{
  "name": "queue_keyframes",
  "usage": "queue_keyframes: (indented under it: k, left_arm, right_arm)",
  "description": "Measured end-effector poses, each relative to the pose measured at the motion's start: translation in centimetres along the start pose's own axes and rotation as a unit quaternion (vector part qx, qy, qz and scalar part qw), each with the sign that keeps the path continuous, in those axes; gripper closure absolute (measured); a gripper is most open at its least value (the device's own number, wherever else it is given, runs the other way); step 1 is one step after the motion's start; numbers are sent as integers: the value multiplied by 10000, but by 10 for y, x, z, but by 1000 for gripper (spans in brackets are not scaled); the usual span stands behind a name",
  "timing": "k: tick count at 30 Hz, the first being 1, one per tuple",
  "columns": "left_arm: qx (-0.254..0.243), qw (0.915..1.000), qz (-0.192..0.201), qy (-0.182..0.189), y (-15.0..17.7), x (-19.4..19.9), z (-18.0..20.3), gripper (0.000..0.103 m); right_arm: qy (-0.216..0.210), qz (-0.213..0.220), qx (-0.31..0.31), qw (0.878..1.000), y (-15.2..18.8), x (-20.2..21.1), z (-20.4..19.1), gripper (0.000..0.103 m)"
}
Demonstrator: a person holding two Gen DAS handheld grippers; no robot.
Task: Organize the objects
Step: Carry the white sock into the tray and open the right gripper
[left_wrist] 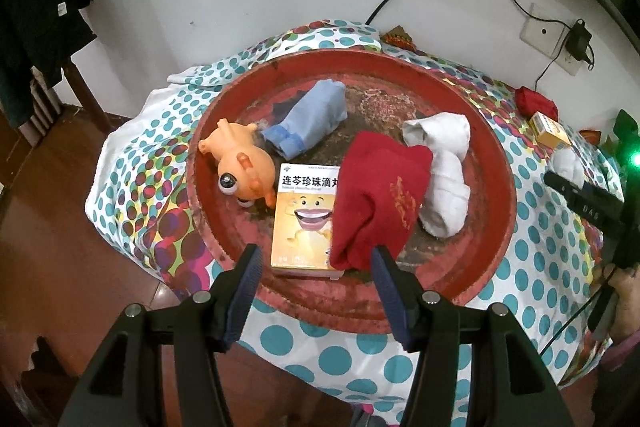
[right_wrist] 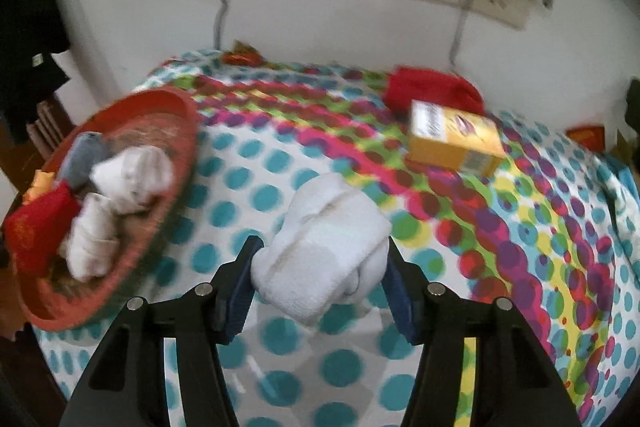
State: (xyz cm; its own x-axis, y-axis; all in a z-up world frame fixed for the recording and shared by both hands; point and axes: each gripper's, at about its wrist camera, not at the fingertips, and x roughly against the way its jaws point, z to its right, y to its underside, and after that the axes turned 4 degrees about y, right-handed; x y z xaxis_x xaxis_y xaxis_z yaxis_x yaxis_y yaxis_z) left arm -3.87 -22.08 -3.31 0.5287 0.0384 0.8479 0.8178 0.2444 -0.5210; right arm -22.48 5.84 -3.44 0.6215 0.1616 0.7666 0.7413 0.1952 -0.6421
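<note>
My right hand-held gripper (right_wrist: 320,267) pinches a rolled white sock (right_wrist: 324,247) above the dotted bench (right_wrist: 248,187), so I can carry it to the red tray (left_wrist: 492,211). My left hand-held gripper (left_wrist: 316,263) hangs wide and empty over that tray, which already holds socks, an orange toy (left_wrist: 240,163) and a box (left_wrist: 300,219).

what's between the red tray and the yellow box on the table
In the right wrist view, a rolled white sock, clamped in the right hand-held gripper, hangs between the red tray and yellow box, above dotted tablecloth.
</note>
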Motion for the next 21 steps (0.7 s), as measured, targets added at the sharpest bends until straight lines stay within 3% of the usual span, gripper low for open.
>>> queue_keyframes:
  k: [21]
  left_arm:
    - [-68, 9999, -27, -141, 7, 10, -14, 45]
  right_arm:
    - [-920, -28, 1077, 9899, -52, 4, -154, 48]
